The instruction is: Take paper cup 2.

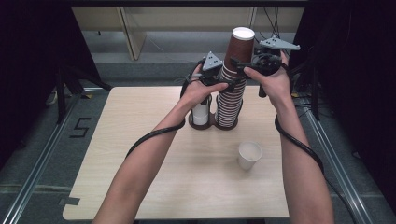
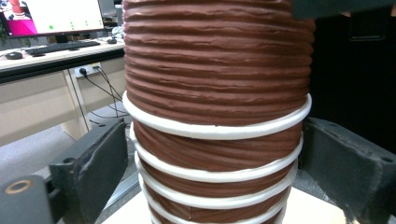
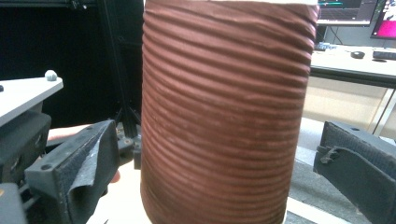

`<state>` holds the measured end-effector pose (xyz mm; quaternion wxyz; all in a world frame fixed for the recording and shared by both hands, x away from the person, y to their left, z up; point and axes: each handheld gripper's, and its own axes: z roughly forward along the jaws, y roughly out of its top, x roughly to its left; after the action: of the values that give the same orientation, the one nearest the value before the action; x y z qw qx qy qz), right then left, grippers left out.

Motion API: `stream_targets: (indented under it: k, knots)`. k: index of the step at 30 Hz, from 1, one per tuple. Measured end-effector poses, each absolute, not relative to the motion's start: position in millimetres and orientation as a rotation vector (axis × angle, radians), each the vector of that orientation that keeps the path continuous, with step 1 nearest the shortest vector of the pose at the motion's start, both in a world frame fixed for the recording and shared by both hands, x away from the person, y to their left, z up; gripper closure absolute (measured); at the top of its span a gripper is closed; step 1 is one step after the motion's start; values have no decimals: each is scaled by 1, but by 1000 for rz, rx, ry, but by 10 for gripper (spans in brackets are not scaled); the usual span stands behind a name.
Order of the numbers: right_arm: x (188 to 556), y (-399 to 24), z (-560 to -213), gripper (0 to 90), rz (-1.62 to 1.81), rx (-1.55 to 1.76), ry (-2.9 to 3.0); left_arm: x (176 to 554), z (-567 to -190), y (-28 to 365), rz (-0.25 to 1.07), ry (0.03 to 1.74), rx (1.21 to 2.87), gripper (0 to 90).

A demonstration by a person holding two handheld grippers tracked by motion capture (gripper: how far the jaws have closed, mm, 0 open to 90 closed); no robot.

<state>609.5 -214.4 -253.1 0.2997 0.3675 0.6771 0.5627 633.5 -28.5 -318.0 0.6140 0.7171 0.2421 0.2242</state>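
A tall stack of upside-down brown ribbed paper cups [image 1: 231, 105] with white rims stands in a dark holder [image 1: 213, 125] at the table's far middle. My left gripper [image 1: 228, 84] reaches in from the left at mid-height of the stack. In the left gripper view the stack [image 2: 215, 70] sits between the jaws, and both pads [image 2: 100, 158] touch the white rims. My right gripper [image 1: 243, 63] is higher up, around the top cup [image 1: 240, 46]. In the right gripper view its jaws stand on either side of that cup [image 3: 224, 116], with a gap on each side.
A short white cup stack [image 1: 201, 114] fills the holder's left slot. A single white cup [image 1: 249, 155] stands upright on the wooden table [image 1: 140, 154], nearer the front right. Black frames and cables flank the table. A desk with monitors [image 2: 60, 18] lies beyond.
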Motion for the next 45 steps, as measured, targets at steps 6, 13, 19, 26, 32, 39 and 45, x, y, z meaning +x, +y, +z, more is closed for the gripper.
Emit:
stream_targets:
  k: [6,13,19,26,32,39,45]
  knots:
    - [615,-208,-252,4,1494,986,1811,635,-316,-30,513,564,1654,75]
    - [621,-204,-254,11,1515,1002,1783,636,-316,-31,511,564,1655,69]
    - [623,-201,-256,98,1517,1004,1768,636,-315,-31,511,562,1656,69]
    - [623,-202,-257,145,1515,1004,1747,636,-315,-31,512,563,1658,70]
    - [623,-202,-256,152,1526,1004,1732,636,-315,-31,516,562,1658,70]
    - [621,-204,-245,154,1561,1005,1693,636,-315,-32,522,556,1661,69]
    - [620,-204,-239,155,1566,991,1683,636,-315,-32,527,554,1665,70]
